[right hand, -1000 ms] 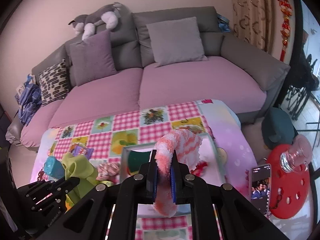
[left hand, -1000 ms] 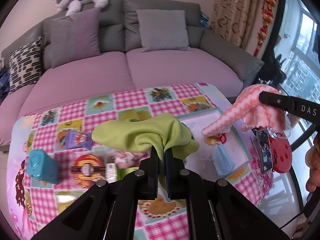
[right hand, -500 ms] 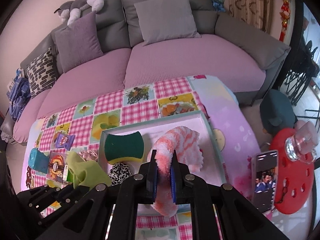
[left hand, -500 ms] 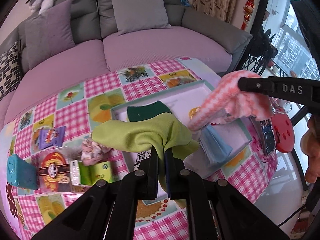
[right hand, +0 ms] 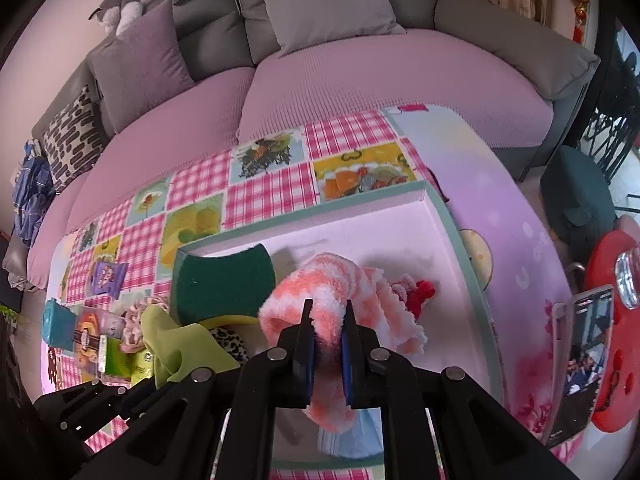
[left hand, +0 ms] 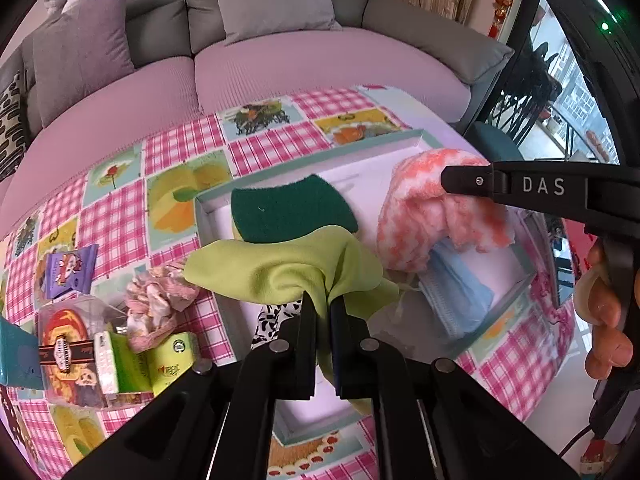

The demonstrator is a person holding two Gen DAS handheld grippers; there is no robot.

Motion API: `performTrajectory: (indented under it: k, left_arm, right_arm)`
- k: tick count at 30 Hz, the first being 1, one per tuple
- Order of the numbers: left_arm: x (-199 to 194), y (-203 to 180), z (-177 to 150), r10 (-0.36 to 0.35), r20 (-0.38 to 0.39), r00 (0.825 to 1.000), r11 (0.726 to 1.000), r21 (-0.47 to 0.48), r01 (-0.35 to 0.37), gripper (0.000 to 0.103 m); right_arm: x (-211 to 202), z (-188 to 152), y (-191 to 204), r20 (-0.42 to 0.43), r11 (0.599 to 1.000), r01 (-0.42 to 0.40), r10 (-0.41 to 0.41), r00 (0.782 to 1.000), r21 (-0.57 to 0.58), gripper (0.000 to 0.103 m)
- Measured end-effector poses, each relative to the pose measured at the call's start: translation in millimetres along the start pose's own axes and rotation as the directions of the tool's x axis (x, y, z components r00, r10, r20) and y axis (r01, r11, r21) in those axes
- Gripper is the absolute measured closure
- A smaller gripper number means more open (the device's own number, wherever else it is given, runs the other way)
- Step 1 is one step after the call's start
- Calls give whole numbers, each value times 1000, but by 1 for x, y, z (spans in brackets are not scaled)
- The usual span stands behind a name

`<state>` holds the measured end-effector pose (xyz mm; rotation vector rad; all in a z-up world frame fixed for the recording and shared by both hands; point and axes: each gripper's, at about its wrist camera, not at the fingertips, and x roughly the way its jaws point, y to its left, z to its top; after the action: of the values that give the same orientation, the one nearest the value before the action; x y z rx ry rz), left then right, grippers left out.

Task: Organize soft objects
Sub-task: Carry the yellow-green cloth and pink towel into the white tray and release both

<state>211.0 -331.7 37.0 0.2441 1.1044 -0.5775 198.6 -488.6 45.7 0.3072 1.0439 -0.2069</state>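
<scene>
Step in hand, by the look of it: placing, with both soft items carried over the tray (left hand: 308,160).

Left gripper (left hand: 323,300), lower centre of the left wrist view, is pinched tight on the green cloth (left hand: 280,264). The cloth drapes over the tray's left half, just in front of the dark green sponge (left hand: 288,208) lying inside.

Right gripper (right hand: 326,312), lower centre of the right wrist view, is clamped on the pink-and-white fuzzy sock (right hand: 340,292). The sock hangs over the tray middle, above a blue face mask (left hand: 456,292); whether it touches the tray floor can't be told.

Next move likely calls for lowering each item until it rests inside the rim, then opening the jaws and lifting straight up so fabric doesn't snag.

Pink scrunchie (left hand: 156,304) sits outside, on the checked tablecloth (left hand: 192,148) left of the tray, apparently not yet sorted.
</scene>
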Motion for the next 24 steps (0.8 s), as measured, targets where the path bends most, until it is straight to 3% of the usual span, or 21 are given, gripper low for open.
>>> performTrajectory:
  k: [9,17,20,21,24]
  left_arm:
    - [27,0,1,15,-38,999,1000,2,-15,97]
    - [24,1,-2,8,-54,998,1000,-17,-9,96]
    - [17,3,-1,-6,-50,999,999,-33,4,88]
    - [13,5,-1,-7,-47,999,999,-41,5,79]
    - [2,10,-2,4,-33,999,998,-63,-6,71]
  right_arm:
    - [24,-5,-4,-34,1000,-10,11,999,12,92]
    - [17,-7,3,-36,1000,-22,22,999,-16,89]
    - [12,-8,7,-34,999,-21,20,999,-33,89]
    - [11,-9,8,-33,999,-19,18,999,-35,83]
    - [6,-11,11,-34,999,-16,14,999,-45,73]
